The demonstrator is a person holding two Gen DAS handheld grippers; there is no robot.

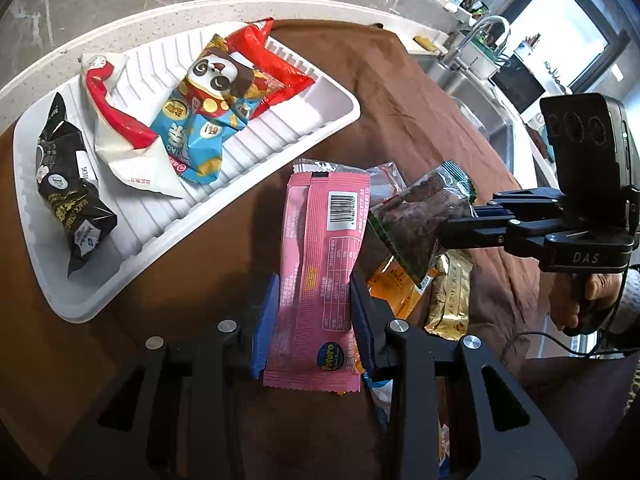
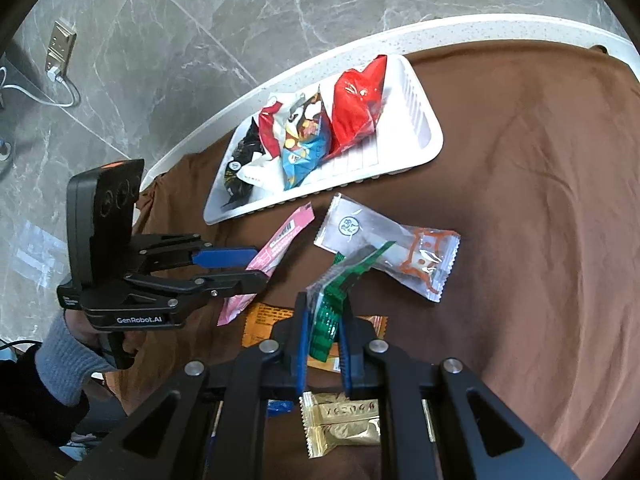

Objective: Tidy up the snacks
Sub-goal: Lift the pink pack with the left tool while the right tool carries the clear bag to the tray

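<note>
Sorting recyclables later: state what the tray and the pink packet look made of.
Tray: white moulded plastic, apparently matte; ribbed floor and rounded rim suggest it.
Pink packet: thin plastic film, likely; crimped serrated ends, printed barcode, slight sheen.

Each hand-held gripper point(image 1: 312, 312) point(image 2: 324, 332) is clamped, tilted downward.

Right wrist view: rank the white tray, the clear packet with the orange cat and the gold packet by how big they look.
1. White tray, largest by far.
2. Clear packet with the orange cat.
3. Gold packet, though the gripper hides part of it and it lies nearer the camera, so second and third are unsure.
</note>
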